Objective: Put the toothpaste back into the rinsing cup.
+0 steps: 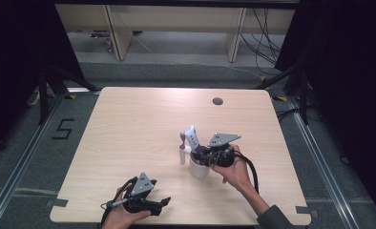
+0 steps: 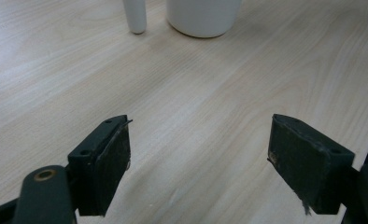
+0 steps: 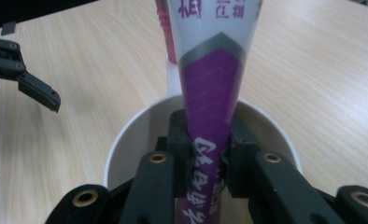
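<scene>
Toothpaste is what we have in hand here: the right gripper [image 3: 209,156] has its two black jaws pinched on the lower, purple part of a toothpaste tube [image 3: 213,100], and the pads squeeze the tube from both sides just above the mouth of a white cup [image 3: 126,140]. In the right gripper view we see the tube standing nearly upright, its white upper part with purple print rising toward the top edge and its lower end going down past the jaws into the cup. A pink handle shows just behind the tube, close against it; we cannot tell exactly what it belongs to.

From the high view we see the cup [image 1: 199,169] standing on the wooden table [image 1: 129,124], a little right of the middle and toward the near edge, with the right gripper [image 1: 210,155] over its rim and the tube [image 1: 192,137] leaning up and away from it. A small white upright piece with a pink top [image 1: 182,150] stands just beside the cup on its left.

Our left gripper [image 1: 161,204] lies low near the front edge of the table, well apart from the cup. In the left gripper view its fingers [image 2: 105,163] stand wide with bare wood between them, and they point toward the cup [image 2: 203,18].
</scene>
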